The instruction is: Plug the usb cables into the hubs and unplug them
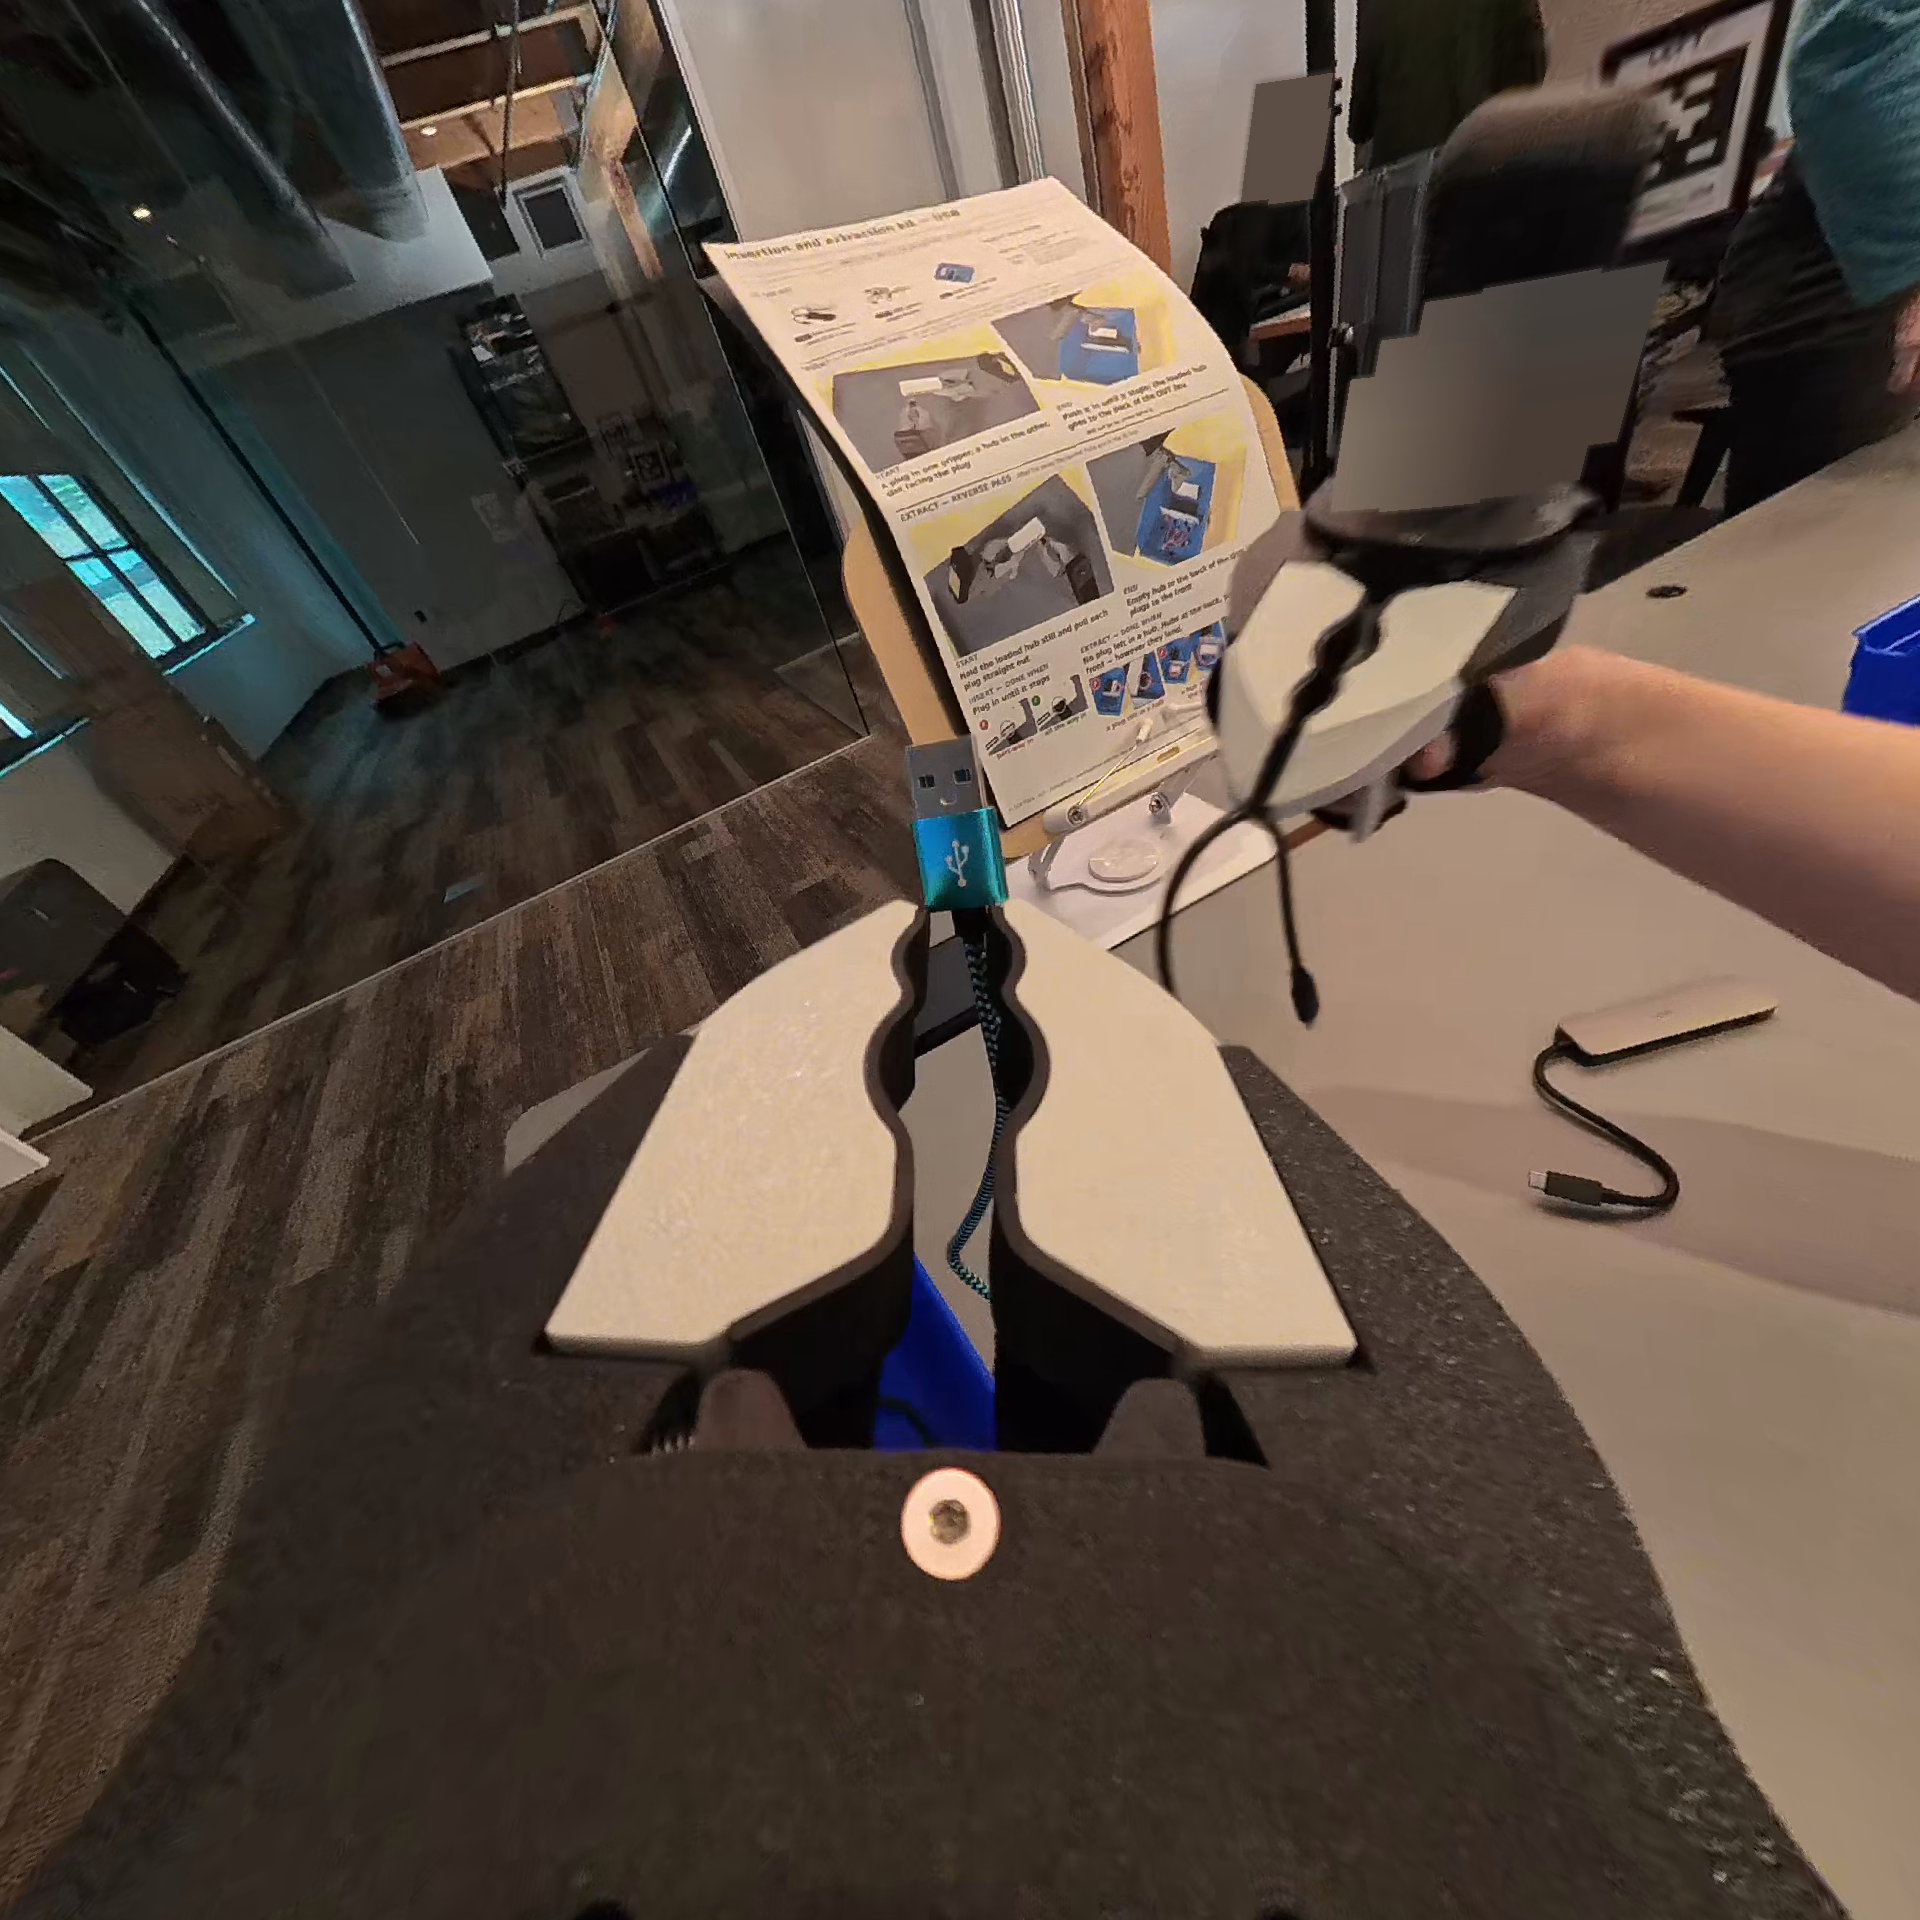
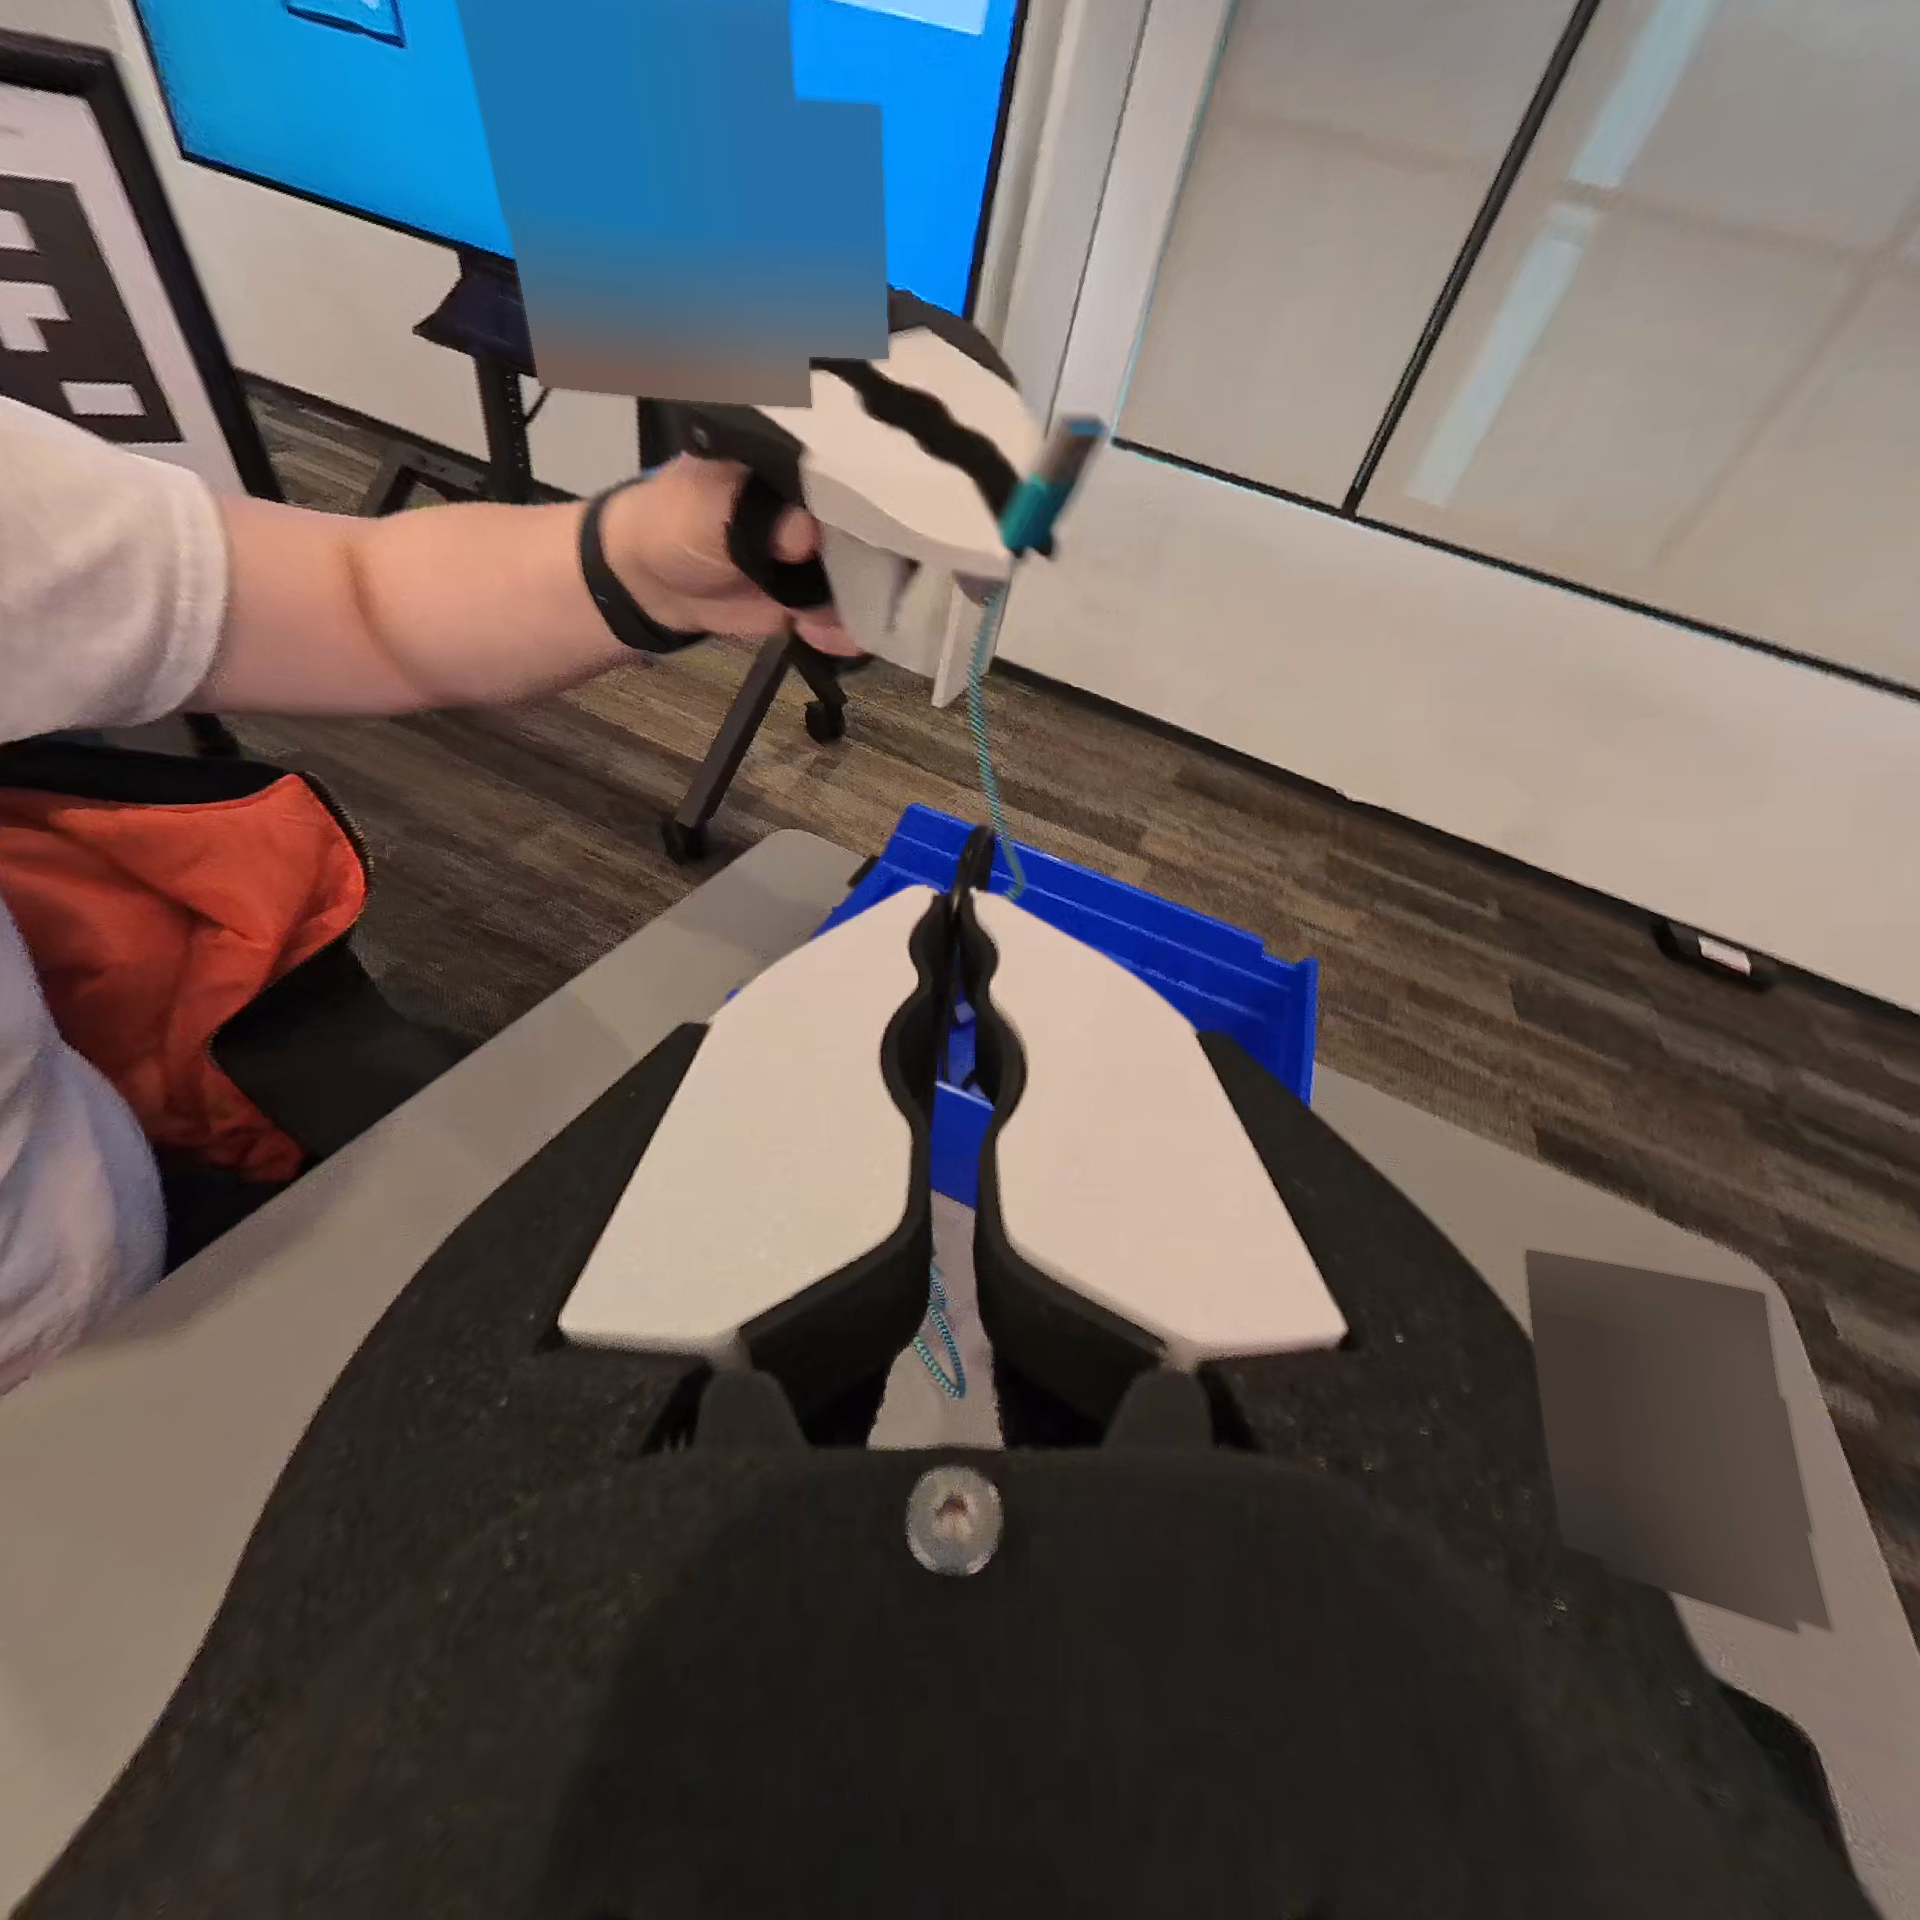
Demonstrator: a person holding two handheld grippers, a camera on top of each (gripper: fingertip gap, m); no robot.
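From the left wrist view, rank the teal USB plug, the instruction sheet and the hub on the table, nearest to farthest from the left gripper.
1. Teal USB plug, clamped at the left gripper's fingertips.
2. Hub, lying right on the table.
3. Instruction sheet, propped upright ahead.

The left hand-held gripper (image 1: 957,920) is raised, its two fingers (image 1: 774,1143) drawn close together and pinching at the tips. The person's left hand (image 2: 707,551) wraps its handle, forearm bare and extended, with a dark band at the wrist. The right hand-held gripper (image 2: 956,909) likewise has its fingers (image 2: 1132,1153) nearly together, nipping at the tips. The right hand (image 1: 1475,727) grips its handle, forearm reaching in level from the side.
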